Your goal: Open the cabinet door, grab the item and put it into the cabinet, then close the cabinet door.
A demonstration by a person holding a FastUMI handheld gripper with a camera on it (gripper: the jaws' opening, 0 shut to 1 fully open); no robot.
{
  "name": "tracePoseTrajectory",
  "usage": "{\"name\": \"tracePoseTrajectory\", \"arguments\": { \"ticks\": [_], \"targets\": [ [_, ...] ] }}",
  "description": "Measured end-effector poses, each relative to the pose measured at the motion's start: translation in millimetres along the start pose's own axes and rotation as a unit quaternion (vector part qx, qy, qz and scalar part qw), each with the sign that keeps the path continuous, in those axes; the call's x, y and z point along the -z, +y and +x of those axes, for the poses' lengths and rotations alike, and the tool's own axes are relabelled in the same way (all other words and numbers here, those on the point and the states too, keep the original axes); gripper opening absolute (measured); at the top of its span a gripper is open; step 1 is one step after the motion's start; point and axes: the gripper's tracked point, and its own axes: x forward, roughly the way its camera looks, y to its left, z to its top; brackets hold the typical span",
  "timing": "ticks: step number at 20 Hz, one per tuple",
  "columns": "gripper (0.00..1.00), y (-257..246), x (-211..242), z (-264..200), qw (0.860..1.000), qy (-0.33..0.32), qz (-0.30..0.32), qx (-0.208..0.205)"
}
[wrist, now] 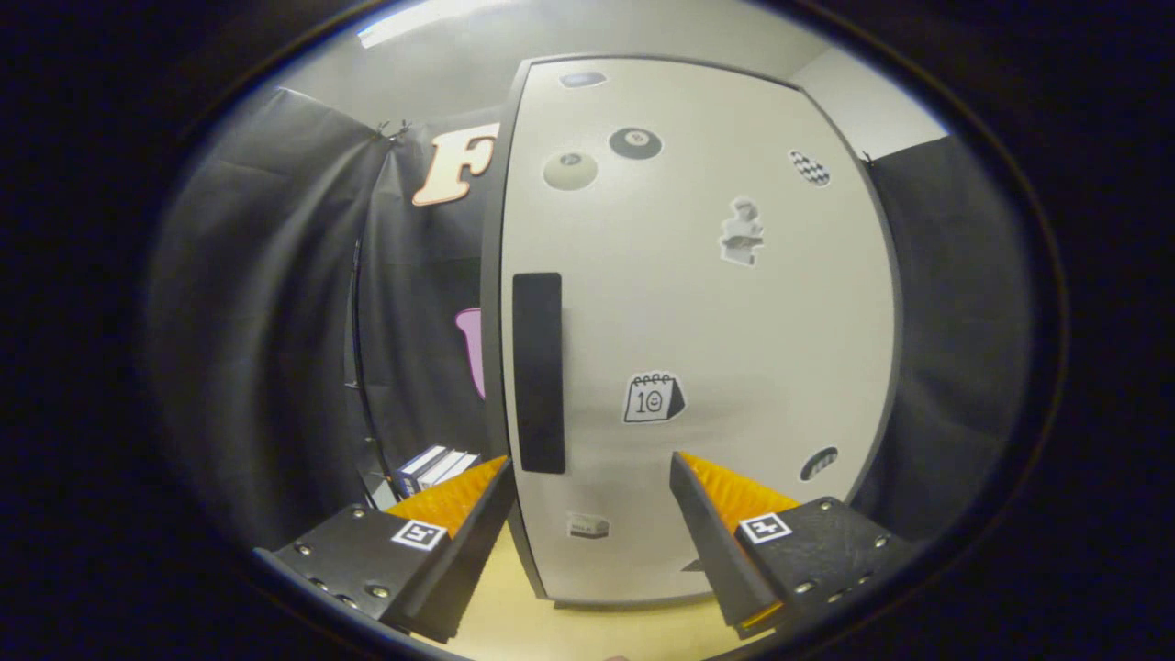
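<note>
Boxes (436,466), flat and stacked on edge, are sitting at far left on the tabletop (514,624), beside the cabinet and just beyond the left finger; likely the item for the task, though I can't tell that for sure. Being parked outside and beside the cabinet is keeping them within easy reach.

Next across, the cabinet door (698,321) is sitting flush in its frame, fully closed, stickers scattered over it. Its dark vertical handle (538,372) is running along the left edge, so the hinge is presumably on the right and the door is swinging out from the left.

Gripper (587,496) is facing the door square on, fingers spread wide, holding nothing and touching nothing. The lower end of the handle is sitting just ahead of the gap, nearer the left finger.

A shut door with the boxes outside is fitting a stage before loading; if the item is something else already inside, it's equally fitting the end.
</note>
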Motion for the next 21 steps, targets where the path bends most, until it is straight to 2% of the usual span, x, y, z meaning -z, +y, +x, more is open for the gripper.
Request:
{"name": "tracePoseTrajectory", "arguments": {
  "ticks": [11,15,21],
  "targets": [
    [1.0,-47.3,-5.6,-186.0,0.998,0.012,-0.004,0.056],
    [1.0,-55.0,-6.9,-219.6,0.997,0.007,-0.003,0.072],
    [1.0,-52.3,-13.2,-238.3,0.997,0.0,0.001,0.074]
  ]
}}
